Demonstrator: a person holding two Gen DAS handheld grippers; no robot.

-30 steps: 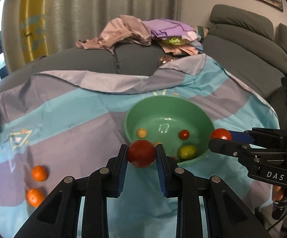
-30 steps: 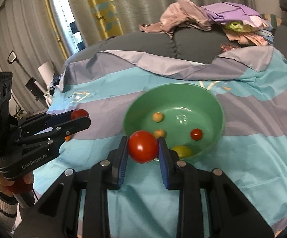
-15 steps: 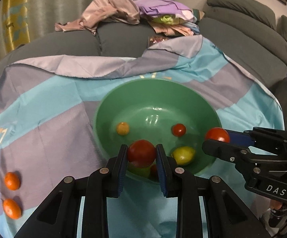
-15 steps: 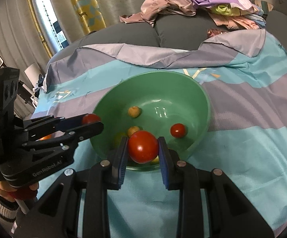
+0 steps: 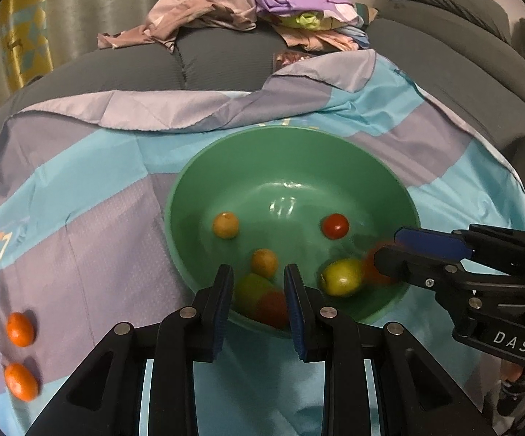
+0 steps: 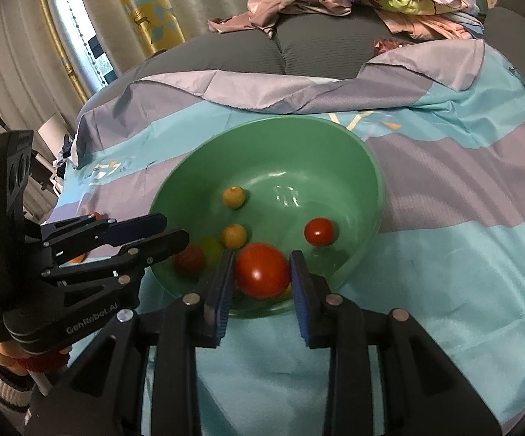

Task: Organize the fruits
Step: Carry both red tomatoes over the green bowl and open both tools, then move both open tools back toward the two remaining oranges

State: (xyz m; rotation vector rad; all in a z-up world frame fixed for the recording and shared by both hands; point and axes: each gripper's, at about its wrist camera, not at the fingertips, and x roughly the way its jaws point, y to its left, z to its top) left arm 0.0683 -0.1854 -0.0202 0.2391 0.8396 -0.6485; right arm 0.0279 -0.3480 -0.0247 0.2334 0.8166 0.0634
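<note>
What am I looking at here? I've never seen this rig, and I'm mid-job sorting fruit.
No robot: a person holds a two-finger gripper in each hand, each with a fisheye camera looking along its fingers. The left view shows the left gripper open above a green bowl, a blurred red tomato below it. The right view shows the right gripper with a tomato between its fingers; gripped or loose, I cannot tell. The bowl holds small fruits and sits on a striped cloth; two oranges lie outside it.
</note>
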